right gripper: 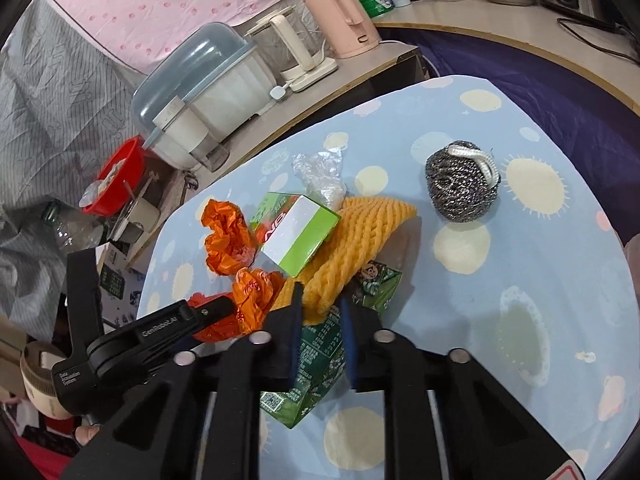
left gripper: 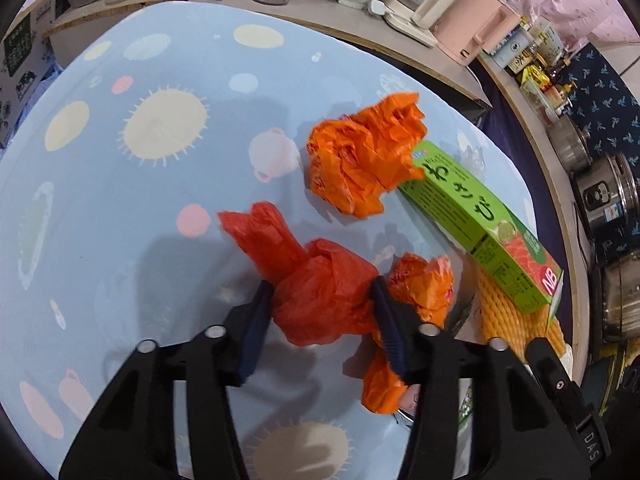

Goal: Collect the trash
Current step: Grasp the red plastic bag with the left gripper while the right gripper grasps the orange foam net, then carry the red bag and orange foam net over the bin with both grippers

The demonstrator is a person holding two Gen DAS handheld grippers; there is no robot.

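The left gripper (left gripper: pixel 322 300) clamped a red plastic bag (left gripper: pixel 320 292). The right gripper (right gripper: pixel 320 312) pinched a green carton (right gripper: pixel 316 364) on the table (right gripper: pixel 520 260).

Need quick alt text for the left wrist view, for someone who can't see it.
The left gripper pinches a crumpled red plastic bag on a blue patterned tablecloth. Beyond lie orange bags, a green box and yellow foam netting.

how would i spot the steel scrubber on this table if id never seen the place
Start at the blue tablecloth with pale sun and dot prints. The trash sits piled together at one side; the steel scrubber sits apart from that pile on bare cloth. It is the only grey metallic thing there: a round ball of coiled wire with a white loop on top.
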